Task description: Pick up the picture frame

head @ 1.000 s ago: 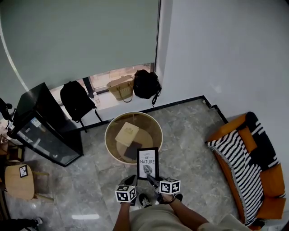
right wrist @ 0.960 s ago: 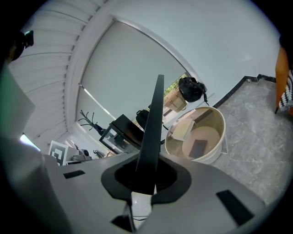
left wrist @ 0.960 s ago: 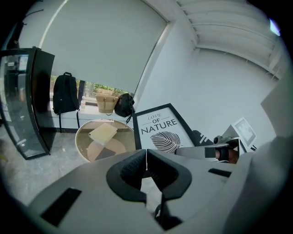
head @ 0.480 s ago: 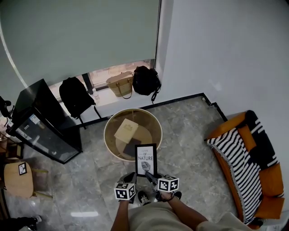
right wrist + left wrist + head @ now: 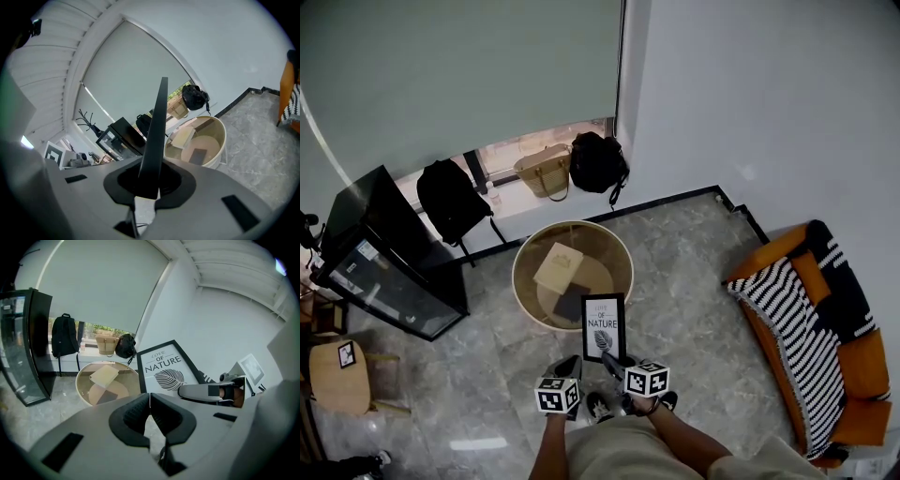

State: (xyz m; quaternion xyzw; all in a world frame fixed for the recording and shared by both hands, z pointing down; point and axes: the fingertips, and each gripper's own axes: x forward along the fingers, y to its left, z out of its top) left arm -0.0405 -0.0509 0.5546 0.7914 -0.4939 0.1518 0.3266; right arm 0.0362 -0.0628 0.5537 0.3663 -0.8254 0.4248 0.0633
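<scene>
Since the right gripper (image 5: 613, 362) has its fingers (image 5: 176, 185) clenched on the lower edge of the picture frame (image 5: 604, 326), upright above the floor, and the left gripper (image 5: 149, 401) is closed on nothing, the lift seems done: next, just hold steady.

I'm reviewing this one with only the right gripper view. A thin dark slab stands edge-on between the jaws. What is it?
Observer: It's the frame. The left gripper view shows its front, a leaf print reading LOVE OF NATURE.
Operator: Does the left gripper hold it too?
Observer: No. The left gripper has its jaws together with nothing between them, and the frame is beyond them.
</scene>
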